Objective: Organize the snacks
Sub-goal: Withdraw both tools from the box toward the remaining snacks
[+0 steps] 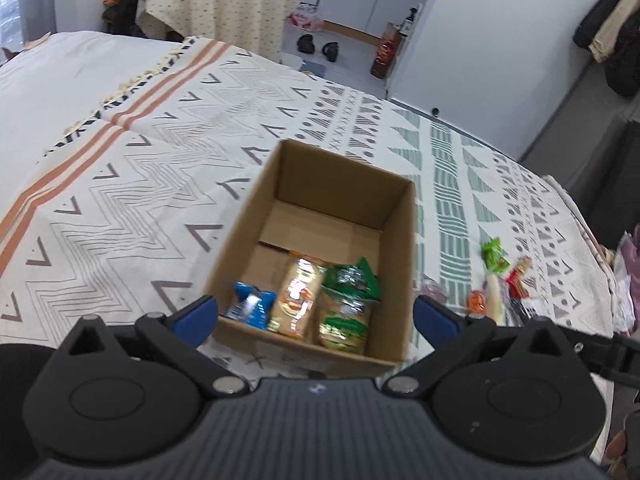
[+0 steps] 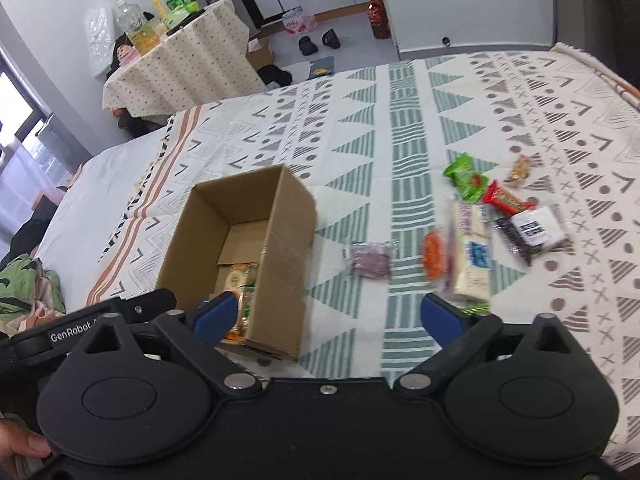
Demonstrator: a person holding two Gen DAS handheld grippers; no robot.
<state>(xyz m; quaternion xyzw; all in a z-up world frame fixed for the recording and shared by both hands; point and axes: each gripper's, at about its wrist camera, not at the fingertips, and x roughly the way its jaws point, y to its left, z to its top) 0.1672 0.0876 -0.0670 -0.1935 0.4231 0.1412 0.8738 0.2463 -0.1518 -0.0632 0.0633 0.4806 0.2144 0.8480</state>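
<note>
An open cardboard box [image 1: 394, 264] sits on the patterned bedspread; it also shows in the right wrist view [image 2: 280, 256]. Inside lie a blue packet [image 1: 251, 305], an orange-labelled packet [image 1: 297, 298] and a green-labelled packet [image 1: 347, 308]. My left gripper [image 1: 316, 318] is open and empty above the box's near edge. My right gripper [image 2: 328, 320] is open and empty, just right of the box. Loose snacks lie to the right: a purple packet [image 2: 370, 259], a cream cracker pack [image 2: 472, 254], an orange snack [image 2: 434, 255], a green packet [image 2: 466, 176], a red bar [image 2: 505, 198], a dark packet [image 2: 530, 233].
The bedspread [image 2: 400, 128] covers a bed with a white sheet [image 1: 60, 80] at the left. A cloth-covered table [image 2: 180, 60] with bottles stands beyond the bed. Shoes and a bottle sit on the floor. A small wrapped snack [image 2: 519, 169] lies farthest right.
</note>
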